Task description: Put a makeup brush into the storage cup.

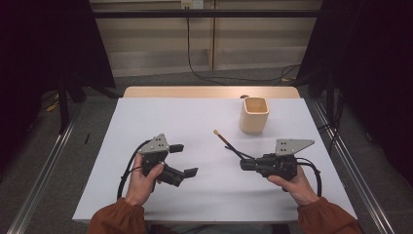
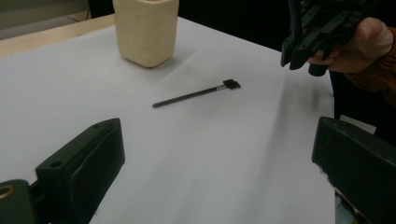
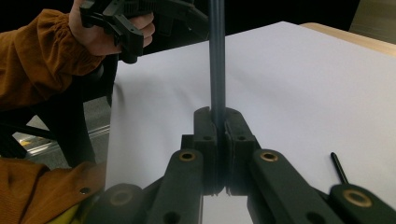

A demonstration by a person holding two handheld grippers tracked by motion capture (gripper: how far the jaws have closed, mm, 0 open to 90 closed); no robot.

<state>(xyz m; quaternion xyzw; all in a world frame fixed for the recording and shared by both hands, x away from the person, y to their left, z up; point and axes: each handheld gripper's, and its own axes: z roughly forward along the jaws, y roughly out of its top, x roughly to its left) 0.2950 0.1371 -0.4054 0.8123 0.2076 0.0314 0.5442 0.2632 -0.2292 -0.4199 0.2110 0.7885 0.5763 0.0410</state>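
My right gripper is shut on a thin dark stick with a tan tip, which rises forward and to the left from the closed jaws. A second thin black stick with a small flat head lies on the white sheet just beyond that gripper. My left gripper hovers at the left with its jaws wide apart and nothing between them. In the left gripper view the right gripper is at the upper right. A beige cup stands upright at the back right.
A white sheet covers the wooden table, whose bare far edge shows behind it. Metal rails run along both sides of the table. Cables lie on the floor beyond.
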